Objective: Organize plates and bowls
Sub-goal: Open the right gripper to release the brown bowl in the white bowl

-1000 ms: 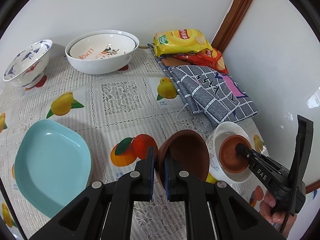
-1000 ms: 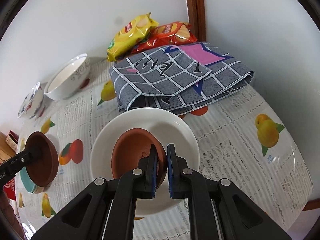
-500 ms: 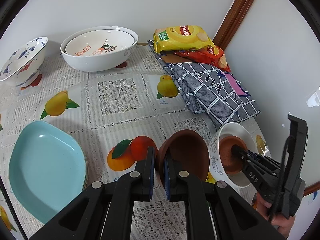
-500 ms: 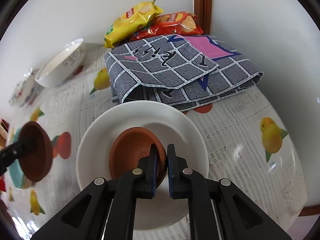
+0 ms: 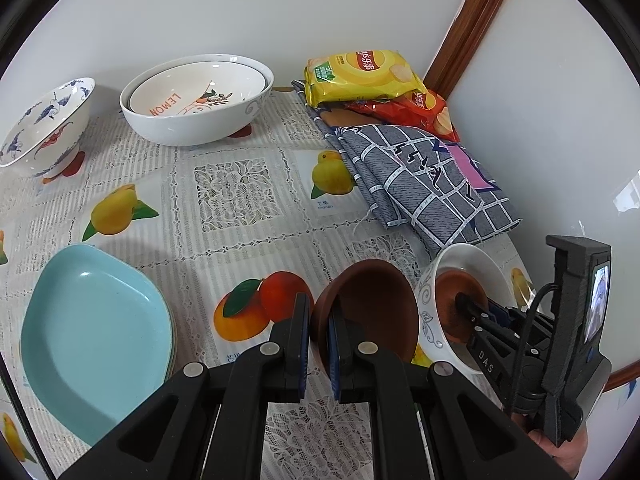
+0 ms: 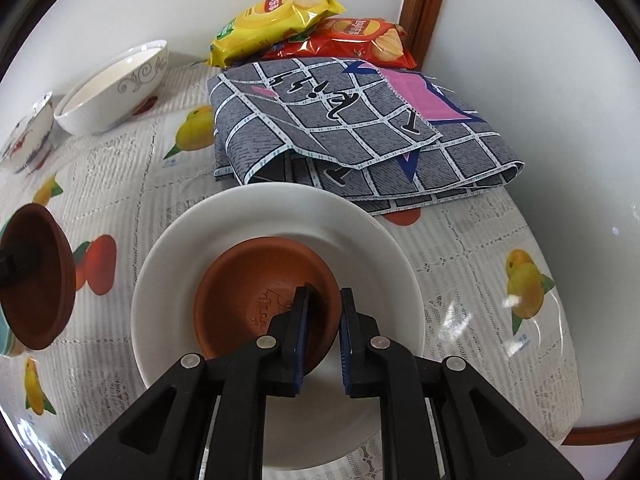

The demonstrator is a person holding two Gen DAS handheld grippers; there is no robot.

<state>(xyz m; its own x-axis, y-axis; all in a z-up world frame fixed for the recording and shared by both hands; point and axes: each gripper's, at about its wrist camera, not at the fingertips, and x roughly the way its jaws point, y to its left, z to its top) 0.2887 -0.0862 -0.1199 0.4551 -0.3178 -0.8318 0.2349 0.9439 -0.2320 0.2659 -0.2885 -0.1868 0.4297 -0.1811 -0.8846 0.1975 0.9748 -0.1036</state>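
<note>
Right wrist view: a brown clay bowl (image 6: 256, 280) sits inside the white bowl (image 6: 224, 232); the right gripper (image 6: 323, 330) has just been opening, jaws astride its rim. The left gripper (image 5: 318, 338) pinches another tilted brown bowl (image 5: 372, 304) above the tablecloth (image 5: 224, 200).

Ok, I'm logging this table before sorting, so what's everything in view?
held brown bowl: one, brown, tilted in the left gripper
nested brown bowl: one, brown, inside the white bowl
white bowl: one, white, near right
large white bowls: two nested, back centre
patterned bowl: one, blue on white, back left
plates: stacked, light blue, near left
chip bags: two, yellow and red, back corner
cloth: one, grey check, folded, right
tablecloth: one, fruit print
left gripper: shut on the held bowl's rim
right gripper: jaws just opening, nested bowl's rim between
hand: one, holding the right gripper
</note>
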